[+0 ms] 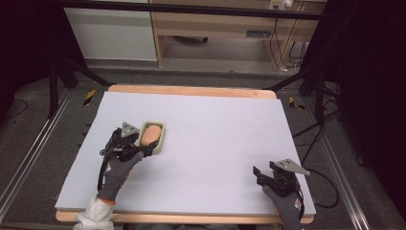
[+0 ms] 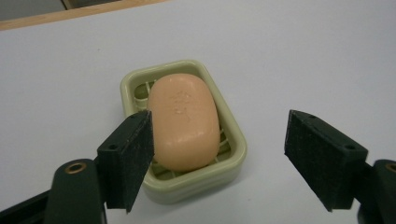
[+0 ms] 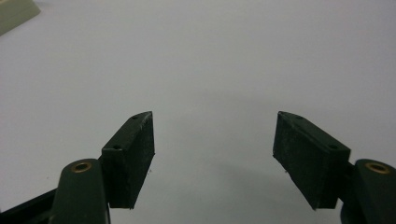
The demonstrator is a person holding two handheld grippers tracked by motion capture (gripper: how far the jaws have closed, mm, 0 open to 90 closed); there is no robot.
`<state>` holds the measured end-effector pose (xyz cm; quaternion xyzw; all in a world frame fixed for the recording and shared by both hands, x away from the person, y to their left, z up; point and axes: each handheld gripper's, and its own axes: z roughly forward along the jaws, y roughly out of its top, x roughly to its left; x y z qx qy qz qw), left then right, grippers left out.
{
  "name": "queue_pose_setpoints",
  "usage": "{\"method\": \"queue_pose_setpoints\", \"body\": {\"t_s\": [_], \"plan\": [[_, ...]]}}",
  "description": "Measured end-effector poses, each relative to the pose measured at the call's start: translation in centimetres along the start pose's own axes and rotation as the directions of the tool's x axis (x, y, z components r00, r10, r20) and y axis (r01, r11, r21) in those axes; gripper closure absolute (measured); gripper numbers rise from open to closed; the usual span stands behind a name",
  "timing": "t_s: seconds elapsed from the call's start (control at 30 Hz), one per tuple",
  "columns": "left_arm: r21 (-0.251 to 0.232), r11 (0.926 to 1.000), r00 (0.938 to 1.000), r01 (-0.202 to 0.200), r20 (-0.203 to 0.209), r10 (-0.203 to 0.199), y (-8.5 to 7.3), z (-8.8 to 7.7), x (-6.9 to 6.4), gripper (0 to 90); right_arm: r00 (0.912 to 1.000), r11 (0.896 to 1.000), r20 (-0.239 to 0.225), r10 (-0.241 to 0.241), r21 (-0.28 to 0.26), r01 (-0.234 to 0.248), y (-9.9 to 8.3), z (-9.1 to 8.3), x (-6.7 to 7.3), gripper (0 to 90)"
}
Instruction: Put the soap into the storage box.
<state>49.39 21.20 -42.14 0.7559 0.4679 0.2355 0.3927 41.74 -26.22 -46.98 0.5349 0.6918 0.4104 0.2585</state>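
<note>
Your left tongs (image 2: 219, 158) are sitting wide apart, right in front of the camera that is riding on them, and they are gripping nothing. Their two black pads (image 2: 128, 156) are hanging just over the near end of a pale green soap dish (image 2: 233, 140). One pad is covering the dish's near left corner, and the other is hanging off to the side over the bare worktop (image 2: 303, 51). A peach bar of soap (image 2: 184, 121) is lying inside the dish, on its ribbed floor. From the high view, the soap dish (image 1: 162, 138) is resting on the left part of the pale worktop (image 1: 215, 129), and your left hand (image 1: 119, 167), in a grey glove, is holding the left tongs (image 1: 143, 146) right beside it. Your right tongs (image 3: 213, 156) are also spread wide and are holding nothing, with plain worktop showing between their pads. In the high view they (image 1: 258, 173) are waiting near the front right corner, well away from the dish.
</note>
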Motion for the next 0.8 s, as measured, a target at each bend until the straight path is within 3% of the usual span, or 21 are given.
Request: {"method": "queue_pose_setpoints", "body": {"t_s": [0.33, 0.43, 0.8], "plan": [[0.009, 0.9999, 0.9997, -0.013, -0.018, 0.013, -2.7, -1.5, 0.4, 18.9, 0.9995, 1.0, 0.027, 0.018, 0.011, -0.019, -0.2, -0.1, -0.4, 29.0], [0.001, 1.0, 0.9999, 0.006, -0.012, -0.006, -3.7, -2.0, 0.7, 18.7, 0.9994, 1.0, 0.033, 0.009, 0.01, -0.01, -0.2, -0.1, -0.6, 28.9], [0.025, 0.9995, 0.9992, 0.021, -0.034, -0.02, -6.6, -3.0, 1.7, 17.8, 0.9985, 0.999, 0.053, 0.014, 0.034, -0.016, -0.4, 0.0, -0.7, 28.7]]}}
